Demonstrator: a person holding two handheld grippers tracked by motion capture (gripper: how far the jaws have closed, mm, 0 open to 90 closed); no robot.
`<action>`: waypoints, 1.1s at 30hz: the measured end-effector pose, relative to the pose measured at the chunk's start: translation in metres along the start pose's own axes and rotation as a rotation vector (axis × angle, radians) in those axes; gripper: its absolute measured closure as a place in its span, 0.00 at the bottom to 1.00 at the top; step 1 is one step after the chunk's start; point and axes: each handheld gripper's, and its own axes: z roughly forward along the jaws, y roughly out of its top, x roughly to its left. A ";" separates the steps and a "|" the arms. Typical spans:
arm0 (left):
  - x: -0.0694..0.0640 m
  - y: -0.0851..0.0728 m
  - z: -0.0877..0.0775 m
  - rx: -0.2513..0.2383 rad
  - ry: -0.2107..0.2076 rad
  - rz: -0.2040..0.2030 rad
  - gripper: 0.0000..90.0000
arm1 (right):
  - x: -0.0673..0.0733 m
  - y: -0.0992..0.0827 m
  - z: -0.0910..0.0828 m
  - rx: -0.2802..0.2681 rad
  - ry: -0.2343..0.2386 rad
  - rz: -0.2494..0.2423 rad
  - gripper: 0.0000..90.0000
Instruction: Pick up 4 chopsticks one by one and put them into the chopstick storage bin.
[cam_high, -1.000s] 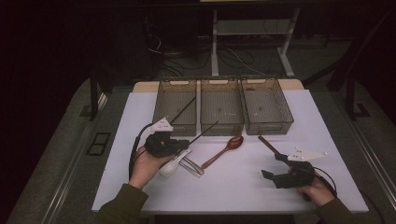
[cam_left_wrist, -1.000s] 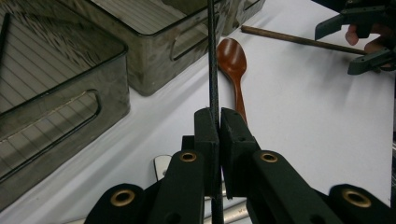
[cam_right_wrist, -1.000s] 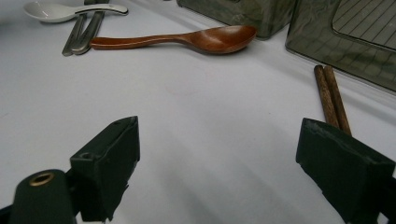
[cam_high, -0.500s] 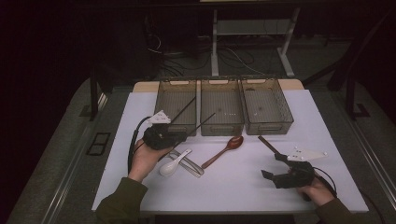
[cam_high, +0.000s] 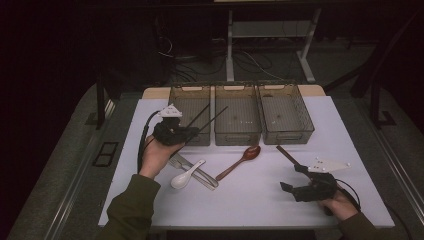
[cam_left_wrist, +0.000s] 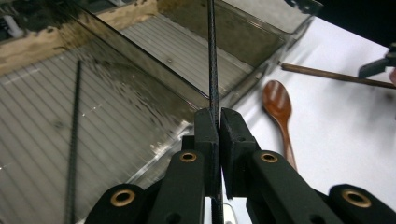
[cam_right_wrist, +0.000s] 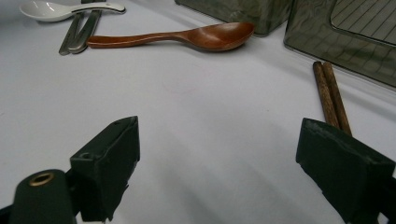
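Note:
My left gripper (cam_high: 191, 133) (cam_left_wrist: 218, 122) is shut on a thin black chopstick (cam_high: 214, 117) (cam_left_wrist: 212, 70), which slants up over the wall between the left bin (cam_high: 181, 95) and the middle bin (cam_high: 239, 136). A second black chopstick (cam_high: 201, 113) (cam_left_wrist: 72, 140) lies in the left bin. Near the table's front right, my right gripper (cam_high: 295, 181) (cam_right_wrist: 224, 158) stands open just above the white tabletop with nothing between its fingers. A pair of brown wooden chopsticks (cam_high: 285, 153) (cam_right_wrist: 331, 93) lies just beyond it.
A third bin (cam_high: 300, 132) stands to the right of the other two at the back. A brown wooden spoon (cam_high: 241, 162) (cam_left_wrist: 279, 107) (cam_right_wrist: 187, 37), a white ceramic spoon (cam_high: 186, 175) (cam_right_wrist: 51, 10) and metal cutlery (cam_high: 200, 175) (cam_right_wrist: 77, 35) lie mid-table.
My left gripper has risen and moved away from the cutlery toward the bins, carrying the black chopstick. The right gripper has stayed where it was.

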 end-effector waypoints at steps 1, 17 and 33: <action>0.002 0.003 0.000 0.000 0.006 0.000 0.94 | 0.000 0.000 0.000 -0.001 -0.001 -0.001 0.14; 0.041 0.033 0.008 0.015 0.091 -0.041 0.94 | 0.000 0.000 0.000 0.001 0.000 0.004 0.14; 0.075 0.040 0.032 0.031 0.161 -0.094 0.94 | 0.000 0.000 -0.001 -0.002 0.001 0.006 0.14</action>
